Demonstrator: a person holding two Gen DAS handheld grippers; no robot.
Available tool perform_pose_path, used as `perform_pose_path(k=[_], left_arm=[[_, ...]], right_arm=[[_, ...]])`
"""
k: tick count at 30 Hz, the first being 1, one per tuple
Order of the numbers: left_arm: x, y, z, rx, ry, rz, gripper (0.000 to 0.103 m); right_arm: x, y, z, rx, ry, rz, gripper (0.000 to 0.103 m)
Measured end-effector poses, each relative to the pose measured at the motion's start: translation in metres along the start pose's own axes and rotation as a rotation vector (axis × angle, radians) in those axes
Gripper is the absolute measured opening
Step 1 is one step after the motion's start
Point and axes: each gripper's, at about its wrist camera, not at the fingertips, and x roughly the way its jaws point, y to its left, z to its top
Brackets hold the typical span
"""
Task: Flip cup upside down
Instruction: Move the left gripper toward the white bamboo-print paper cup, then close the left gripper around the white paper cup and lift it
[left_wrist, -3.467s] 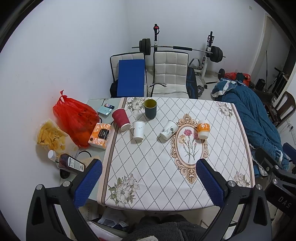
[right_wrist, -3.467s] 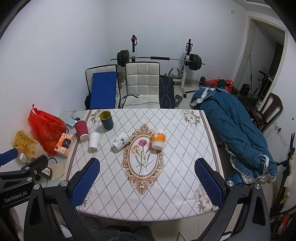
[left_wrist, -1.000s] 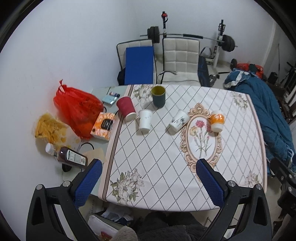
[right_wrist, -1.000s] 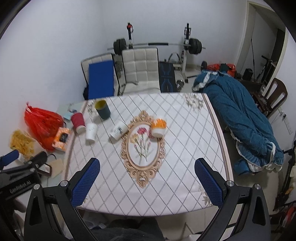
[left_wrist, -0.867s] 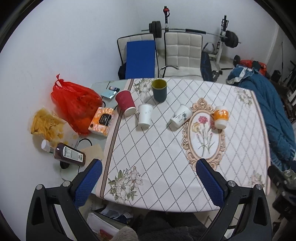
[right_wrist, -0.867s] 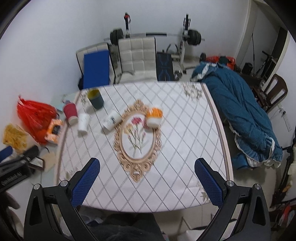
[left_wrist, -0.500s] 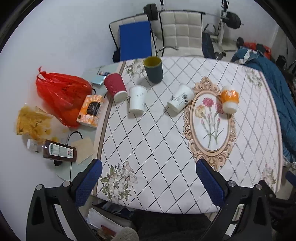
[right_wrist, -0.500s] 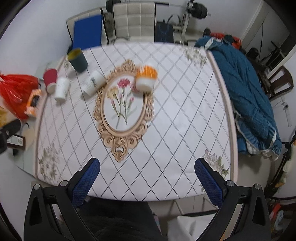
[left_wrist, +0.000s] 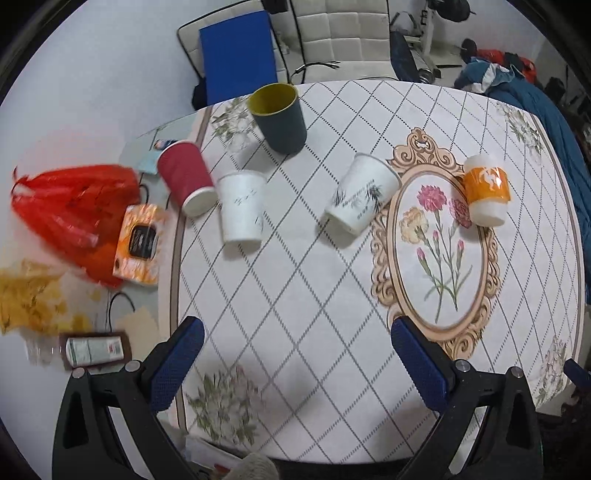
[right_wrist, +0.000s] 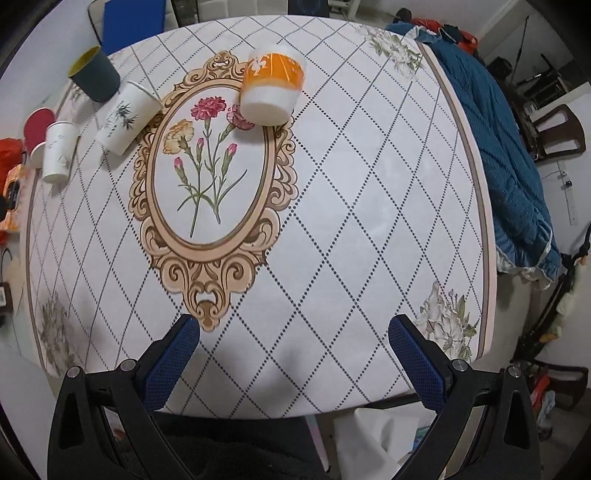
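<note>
Both my cameras have dropped closer to the table since the earlier frames, so the cups fill far more of each view and the weight bench has slid out of the top of the frame. My left gripper hangs spread wide with nothing between its blue pads, low in the left view over the near edge of the tablecloth. My right gripper is likewise wide apart and empty, at the bottom of the right view.

Five cups sit across the upper half of the left view. The orange-banded cup stands at the right, just beside the oval flower frame printed on the cloth; in the right view this cup sits at upper centre, touching the frame's rim. The white cup with the leaf print leans at centre, left of the frame. The plain white cup is further left, just beside the red cup, which sits at the cloth's left edge. The dark cup with the yellow inside stands mouth up at upper centre.

Off the cloth at the left of the left view lie a red plastic bag, an orange box and a bottle. A blue blanket drapes along the right edge of the right view.
</note>
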Motion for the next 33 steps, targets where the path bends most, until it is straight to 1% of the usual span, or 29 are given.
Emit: perform_pose_path(k=[10, 16, 22, 25, 28, 33], left_arm=[[0.044, -0.011, 0.063, 0.094, 0.025, -0.020, 0.103], [0.074, -0.035, 0.095, 0.239, 0.040, -0.018, 0.103], [0.105, -0.056, 0.116, 0.368, 0.085, -0.005, 0.103], [0.120, -0.063, 0.122, 0.418, 0.115, -0.018, 0.103], [0.133, -0.070, 0.126, 0.452, 0.142, -0.034, 0.103], [0.152, -0.080, 0.130, 0.475, 0.191, -0.071, 0.103]], right_arm=[[0.025, 0.008, 0.041, 0.037, 0.054, -0.033, 0.103], [0.049, 0.001, 0.065, 0.062, 0.102, -0.055, 0.103], [0.061, -0.009, 0.086, 0.079, 0.116, -0.084, 0.103], [0.064, -0.013, 0.094, 0.088, 0.121, -0.090, 0.103], [0.067, -0.016, 0.100, 0.101, 0.125, -0.088, 0.103], [0.072, -0.016, 0.105, 0.115, 0.134, -0.082, 0.103]])
